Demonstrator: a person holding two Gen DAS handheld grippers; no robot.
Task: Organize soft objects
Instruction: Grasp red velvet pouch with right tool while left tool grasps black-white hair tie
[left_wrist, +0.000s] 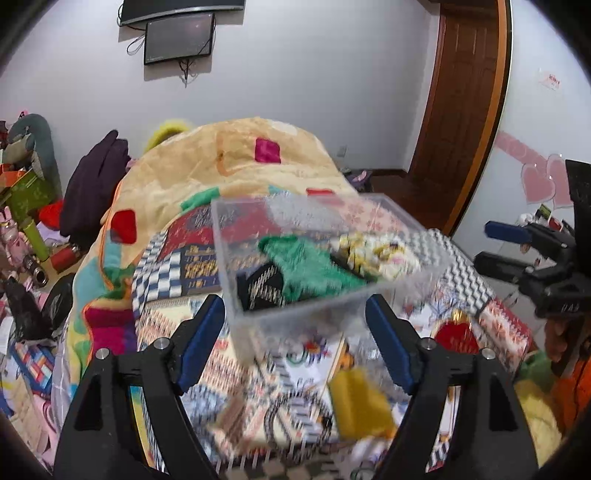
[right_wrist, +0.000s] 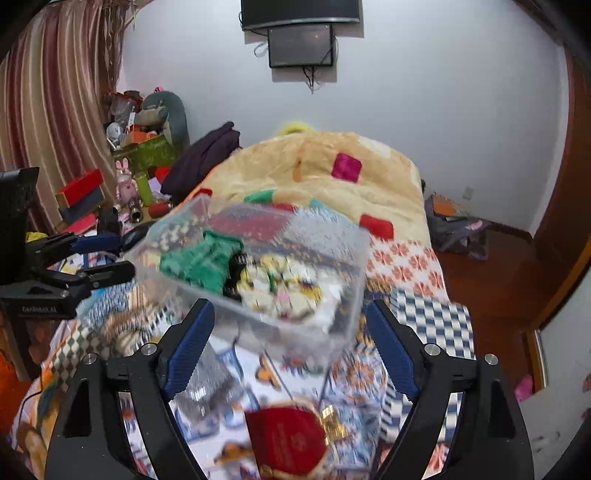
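On the bed (left_wrist: 280, 373), over a busy patchwork cover, a clear plastic box (left_wrist: 325, 258) sits just beyond my two tools. Inside it I can make out a green knitted piece (left_wrist: 306, 266), something black (left_wrist: 258, 284) at its near left, and a pale yellow-and-white patterned cloth (left_wrist: 373, 254) to the right, so I judge the sorting is partly done. The pictures are blurred, so finer detail is lost.

Soft things remain outside the box: a mustard-yellow item (left_wrist: 360, 404) lies near me on the cover, and a red pouch with gold trim (right_wrist: 286, 441) lies close by. A large folded fleece blanket (left_wrist: 229, 162) is piled at the far end of the bed.

My left tool (left_wrist: 295, 339) is spread wide, its blue pads either side of the box's near wall, holding nothing. My right tool (right_wrist: 286, 349) is equally wide apart and empty, hanging above the red pouch.
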